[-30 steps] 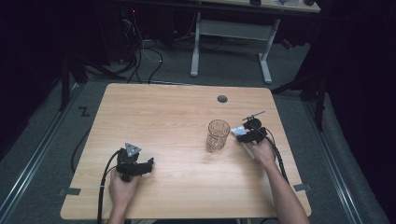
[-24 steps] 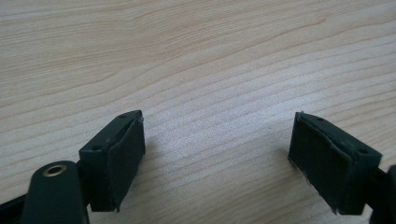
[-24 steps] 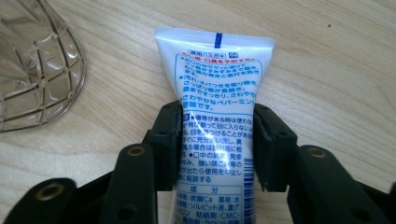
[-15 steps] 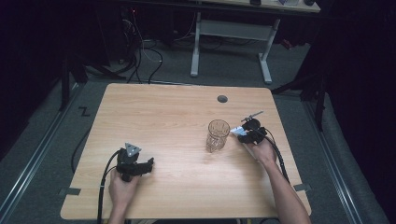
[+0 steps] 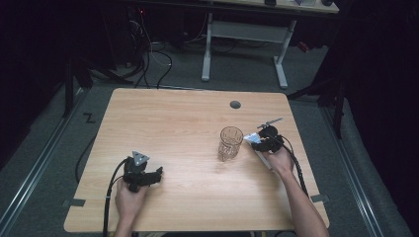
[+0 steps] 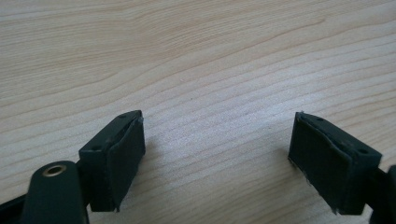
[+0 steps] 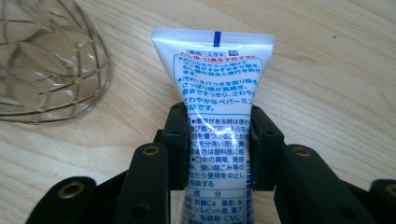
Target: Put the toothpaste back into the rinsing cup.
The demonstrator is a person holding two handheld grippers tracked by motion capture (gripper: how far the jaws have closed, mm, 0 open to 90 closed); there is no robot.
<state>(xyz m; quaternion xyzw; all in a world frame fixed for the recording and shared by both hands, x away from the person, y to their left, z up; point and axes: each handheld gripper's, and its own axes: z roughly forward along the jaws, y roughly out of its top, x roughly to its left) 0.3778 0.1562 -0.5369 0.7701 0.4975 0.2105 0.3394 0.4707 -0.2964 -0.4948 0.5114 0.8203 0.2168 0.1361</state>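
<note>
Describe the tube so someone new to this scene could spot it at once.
On the wooden table, look near the right edge, just right of the clear patterned glass. There the right gripper clamps a white tube, the one item bearing blue and red Japanese print and a flat crimped end.

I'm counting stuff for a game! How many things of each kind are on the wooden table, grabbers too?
Clear patterned drinking glass: 1
White toothpaste tube with blue print: 1
Black two-jaw grippers, left gripper and right gripper: 2
Total: 4
</note>
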